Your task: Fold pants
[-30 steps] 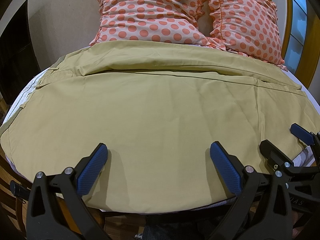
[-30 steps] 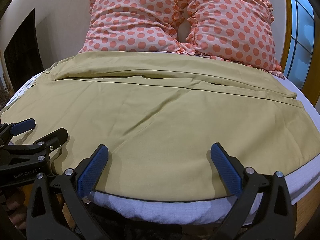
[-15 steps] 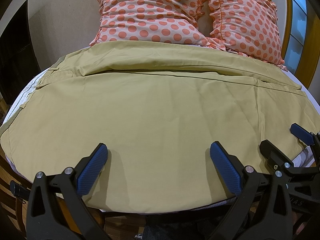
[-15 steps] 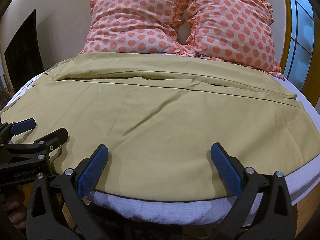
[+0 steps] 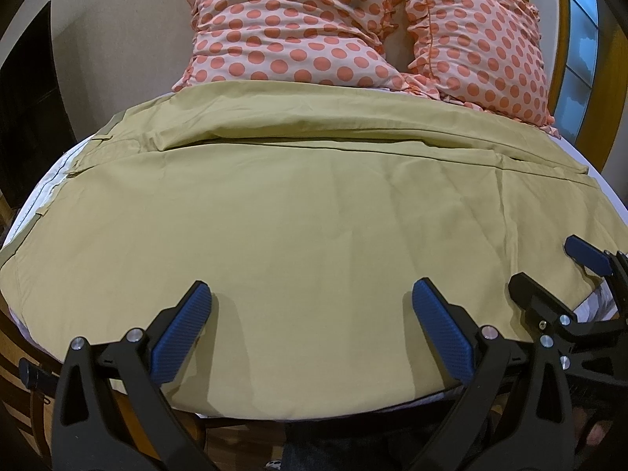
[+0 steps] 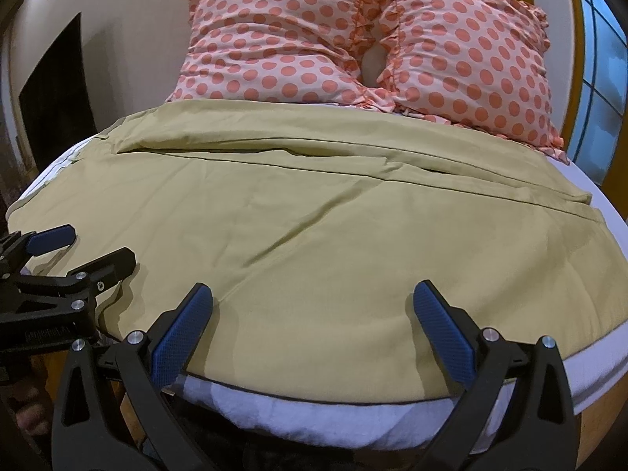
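Khaki pants lie spread flat across the bed, legs side by side, waistband at the left; they also show in the right wrist view. My left gripper is open and empty, hovering over the near edge of the pants. My right gripper is open and empty over the near edge further right. Each gripper shows in the other's view: the right one at the right, the left one at the left.
Two pink pillows with orange dots lean at the head of the bed. The white mattress edge shows below the pants. A window is at the right, a dark opening at the left.
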{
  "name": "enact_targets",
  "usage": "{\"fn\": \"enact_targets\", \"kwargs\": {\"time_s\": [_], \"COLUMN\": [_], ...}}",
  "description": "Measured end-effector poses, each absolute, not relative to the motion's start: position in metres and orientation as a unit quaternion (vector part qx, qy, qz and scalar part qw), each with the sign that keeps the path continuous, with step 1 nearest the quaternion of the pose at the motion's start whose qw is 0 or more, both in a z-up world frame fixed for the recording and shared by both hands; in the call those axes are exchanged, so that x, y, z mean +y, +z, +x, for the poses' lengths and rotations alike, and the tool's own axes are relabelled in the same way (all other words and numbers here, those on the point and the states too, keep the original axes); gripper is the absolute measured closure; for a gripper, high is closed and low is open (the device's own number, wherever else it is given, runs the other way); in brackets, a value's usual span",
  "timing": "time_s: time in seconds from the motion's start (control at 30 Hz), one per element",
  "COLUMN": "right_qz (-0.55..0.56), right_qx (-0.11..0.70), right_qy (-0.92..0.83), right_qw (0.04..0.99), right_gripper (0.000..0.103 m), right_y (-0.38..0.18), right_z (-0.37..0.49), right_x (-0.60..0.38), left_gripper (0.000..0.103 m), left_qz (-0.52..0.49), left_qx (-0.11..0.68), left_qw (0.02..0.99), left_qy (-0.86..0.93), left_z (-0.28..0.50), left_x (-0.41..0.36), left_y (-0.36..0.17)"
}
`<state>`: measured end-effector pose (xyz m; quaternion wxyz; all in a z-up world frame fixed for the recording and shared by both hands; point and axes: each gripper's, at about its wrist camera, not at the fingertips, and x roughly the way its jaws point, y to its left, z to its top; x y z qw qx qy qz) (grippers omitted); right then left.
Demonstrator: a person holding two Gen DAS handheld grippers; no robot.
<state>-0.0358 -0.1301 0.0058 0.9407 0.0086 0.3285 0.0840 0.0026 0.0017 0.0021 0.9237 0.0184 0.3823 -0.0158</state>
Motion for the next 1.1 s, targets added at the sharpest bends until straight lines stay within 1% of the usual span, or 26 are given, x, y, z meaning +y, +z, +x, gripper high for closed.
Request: {"fn": "enact_targets", "kwargs": {"time_s": [0.17, 0.27, 0.37, 0.47, 0.53, 0.6, 0.67, 0.77, 0.83, 0.9, 0.93, 0.97, 1.0, 1.03, 1.1], "right_qz": [0.013, 0.04, 0.053, 0.088, 0.135, 0.194, 0.242, 0.275, 0.264, 0.23, 0.219, 0.214, 0.207, 0.2, 0.201], "right_qx": [0.351, 0.335, 0.33, 0.353, 0.383, 0.418, 0.444, 0.451, 0.463, 0.46, 0.45, 0.442, 0.437, 0.43, 0.413], "right_qy": [0.088, 0.053, -0.019, -0.103, -0.158, -0.217, -0.264, -0.305, -0.329, -0.347, -0.342, -0.334, -0.325, -0.313, -0.286], "right_qw": [0.932, 0.94, 0.942, 0.926, 0.9, 0.86, 0.822, 0.793, 0.779, 0.784, 0.795, 0.804, 0.813, 0.823, 0.841], "right_gripper": [0.001, 0.001, 0.001, 0.001, 0.011, 0.031, 0.04, 0.04, 0.04, 0.039, 0.042, 0.046, 0.058, 0.067, 0.079], "right_y": [0.017, 0.045, 0.079, 0.096, 0.092, 0.075, 0.055, 0.034, 0.021, 0.015, 0.014, 0.013, 0.012, 0.012, 0.01], "right_z": [-0.022, 0.001, 0.046, 0.117, 0.168, 0.216, 0.253, 0.288, 0.305, 0.312, 0.313, 0.311, 0.308, 0.304, 0.291], "right_x": [-0.145, -0.183, -0.234, -0.29, -0.331, -0.376, -0.409, -0.435, -0.443, -0.443, -0.443, -0.443, -0.443, -0.442, -0.443], "left_gripper": [0.002, 0.002, 0.002, 0.002, 0.002, 0.002, 0.002, 0.002, 0.002, 0.002, 0.002, 0.002, 0.002, 0.002, 0.002], "left_qz": [0.02, 0.021, 0.013, -0.004, -0.006, -0.003, 0.003, 0.013, 0.022, 0.027, 0.027, 0.028, 0.028, 0.026, 0.016], "left_qx": [0.379, 0.383, 0.366, 0.354, 0.35, 0.346, 0.344, 0.339, 0.332, 0.329, 0.33, 0.333, 0.334, 0.335, 0.334], "left_qw": [0.925, 0.923, 0.93, 0.935, 0.937, 0.938, 0.939, 0.941, 0.943, 0.943, 0.943, 0.942, 0.942, 0.941, 0.942], "left_qy": [-0.022, -0.018, 0.007, 0.016, 0.016, 0.018, 0.019, 0.019, 0.025, 0.028, 0.028, 0.028, 0.028, 0.029, 0.026], "left_z": [0.001, 0.008, 0.017, 0.03, 0.037, 0.045, 0.052, 0.061, 0.066, 0.071, 0.074, 0.079, 0.08, 0.082, 0.083], "left_x": [0.004, 0.01, 0.021, 0.032, 0.034, 0.035, 0.035, 0.036, 0.036, 0.037, 0.038, 0.038, 0.039, 0.04, 0.044], "left_y": [0.003, 0.007, 0.021, 0.036, 0.042, 0.048, 0.05, 0.053, 0.054, 0.054, 0.054, 0.053, 0.053, 0.052, 0.052]}}
